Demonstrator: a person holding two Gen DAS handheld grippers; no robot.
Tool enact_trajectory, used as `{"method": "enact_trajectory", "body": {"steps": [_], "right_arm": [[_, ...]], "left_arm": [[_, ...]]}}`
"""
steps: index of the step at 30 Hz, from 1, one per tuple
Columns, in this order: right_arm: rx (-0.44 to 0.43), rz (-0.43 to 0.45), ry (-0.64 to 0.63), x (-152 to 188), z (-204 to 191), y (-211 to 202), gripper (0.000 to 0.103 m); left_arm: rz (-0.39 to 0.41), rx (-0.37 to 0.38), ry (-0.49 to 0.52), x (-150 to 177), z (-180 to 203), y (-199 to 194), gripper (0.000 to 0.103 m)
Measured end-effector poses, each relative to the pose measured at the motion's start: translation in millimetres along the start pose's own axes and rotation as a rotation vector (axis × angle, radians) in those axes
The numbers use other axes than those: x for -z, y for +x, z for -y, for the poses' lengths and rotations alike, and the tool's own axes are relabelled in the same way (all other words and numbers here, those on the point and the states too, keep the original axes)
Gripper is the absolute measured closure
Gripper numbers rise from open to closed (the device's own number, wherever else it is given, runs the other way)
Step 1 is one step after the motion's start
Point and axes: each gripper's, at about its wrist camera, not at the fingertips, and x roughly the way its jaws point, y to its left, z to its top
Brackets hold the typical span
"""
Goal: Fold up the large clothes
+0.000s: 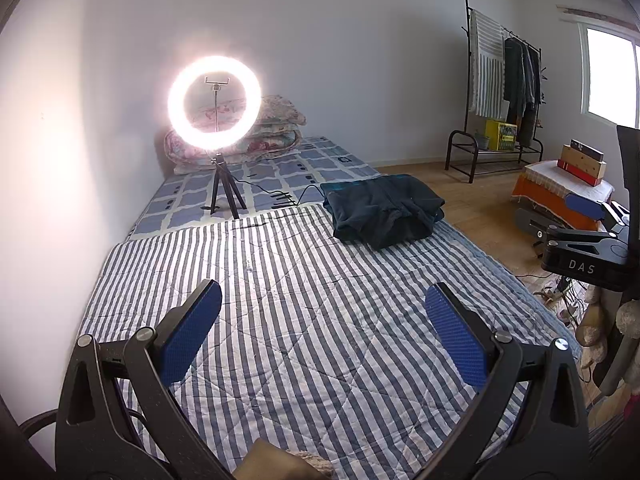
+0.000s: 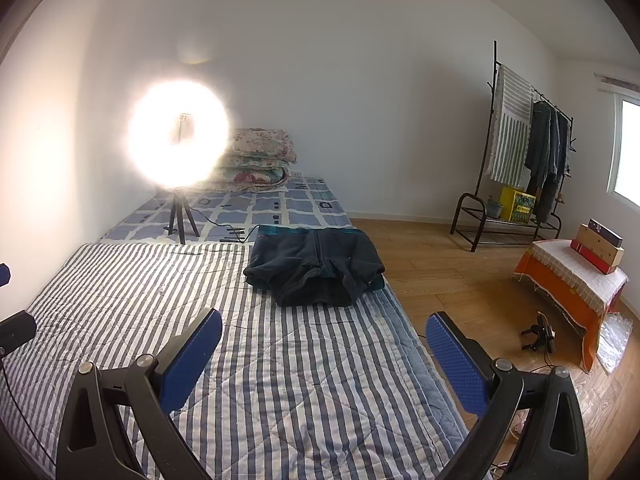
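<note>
Garment (image 2: pixel 316 266) folded on quilt (image 2: pixel 280 360), well ahead of both empty, wide-spread jaws.

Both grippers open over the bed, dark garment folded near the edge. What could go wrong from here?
1. The dark garment lies at the striped quilt's floor-side edge; a push could slide it off.
2. The ring light's cable runs close behind the garment; a reach past it might snag and topple the ring light.
3. The light's glare may hide detail nearby.

White walls, wooden floor (image 2: pixel 460 280), lit ring light (image 1: pixel 214 102), clothes rack (image 1: pixel 504 92).
</note>
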Motion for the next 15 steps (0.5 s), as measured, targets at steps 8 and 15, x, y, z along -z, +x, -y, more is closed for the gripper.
{"method": "enact_trajectory", "body": {"steps": [8,15], "right_arm": [[0.004,0.001,-0.008,0.6,-0.7,0.5,0.000],[0.004,0.000,-0.015,1.6,-0.5,0.4,0.000]], "left_arm": [[0.002,-0.007,-0.017,0.3,-1.1,-1.8,0.000],[0.028,-0.034,-0.017,0.6,0.4,-8.0,0.000]]}}
